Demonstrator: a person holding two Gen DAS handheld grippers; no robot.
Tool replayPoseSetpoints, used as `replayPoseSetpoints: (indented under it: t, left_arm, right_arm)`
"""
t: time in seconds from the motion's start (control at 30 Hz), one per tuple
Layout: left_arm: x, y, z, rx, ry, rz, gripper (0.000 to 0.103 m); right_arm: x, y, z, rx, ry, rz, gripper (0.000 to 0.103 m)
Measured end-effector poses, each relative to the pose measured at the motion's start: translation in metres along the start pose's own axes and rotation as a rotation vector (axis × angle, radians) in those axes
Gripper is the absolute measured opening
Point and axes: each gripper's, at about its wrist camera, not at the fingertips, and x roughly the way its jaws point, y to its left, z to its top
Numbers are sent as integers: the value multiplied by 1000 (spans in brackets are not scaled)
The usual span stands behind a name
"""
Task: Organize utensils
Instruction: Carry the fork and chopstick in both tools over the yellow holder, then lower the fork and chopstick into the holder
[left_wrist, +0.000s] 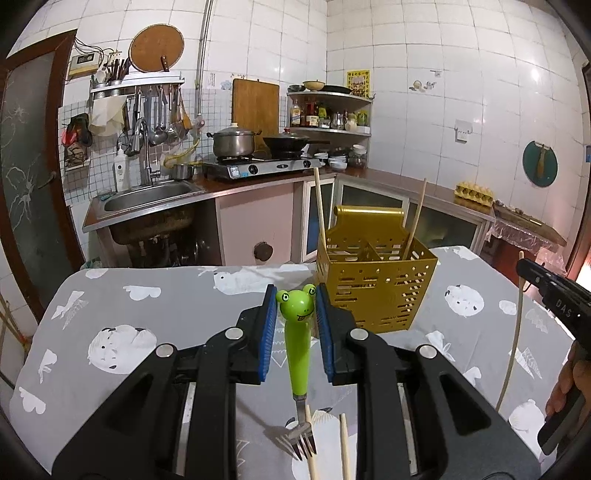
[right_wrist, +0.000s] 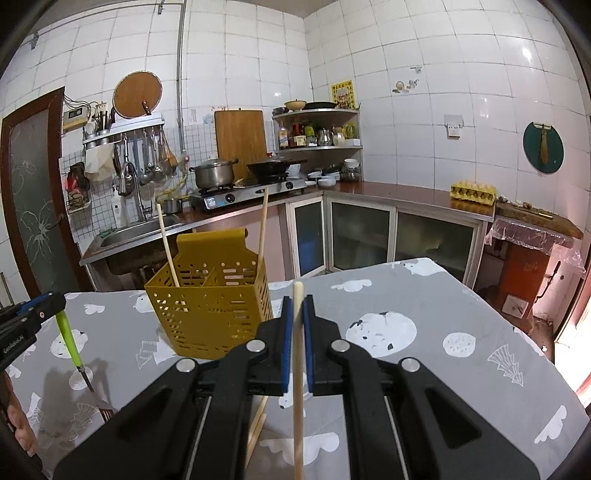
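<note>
My left gripper (left_wrist: 296, 299) is shut on a fork (left_wrist: 298, 354) with a green frog handle, tines hanging down above the table. The gold perforated utensil holder (left_wrist: 373, 280) stands just ahead and to the right, with two chopsticks (left_wrist: 320, 206) upright in it. My right gripper (right_wrist: 297, 308) is shut on a pale chopstick (right_wrist: 298, 369), held upright to the right of the holder (right_wrist: 210, 299). In the right wrist view the fork (right_wrist: 70, 341) and left gripper (right_wrist: 33, 310) show at far left. Two more chopsticks (left_wrist: 344, 446) lie on the table below the fork.
The table has a grey cloth (right_wrist: 424, 295) with white animal prints. Beyond it are a kitchen counter with sink (left_wrist: 147, 194), stove with pots (left_wrist: 258, 166), corner shelves and an egg tray (right_wrist: 472, 192).
</note>
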Motion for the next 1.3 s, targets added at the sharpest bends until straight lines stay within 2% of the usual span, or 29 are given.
replayPoseSetpoints:
  t: [0.57, 0.77, 1.13, 1.3]
  left_arm:
    - [8, -1, 28, 6, -64, -14, 20]
    - [4, -7, 55, 15, -108, -39, 20]
    - [-3, -40, 133, 71, -268, -90, 20]
    - [13, -54, 152, 80, -283, -112, 20]
  right_arm:
    - [10, 10, 26, -37, -54, 25, 6]
    - [13, 14, 58, -32, -93, 48, 6]
    - [25, 23, 133, 11, -197, 92, 6]
    - [47, 37, 158, 11, -238, 127, 6]
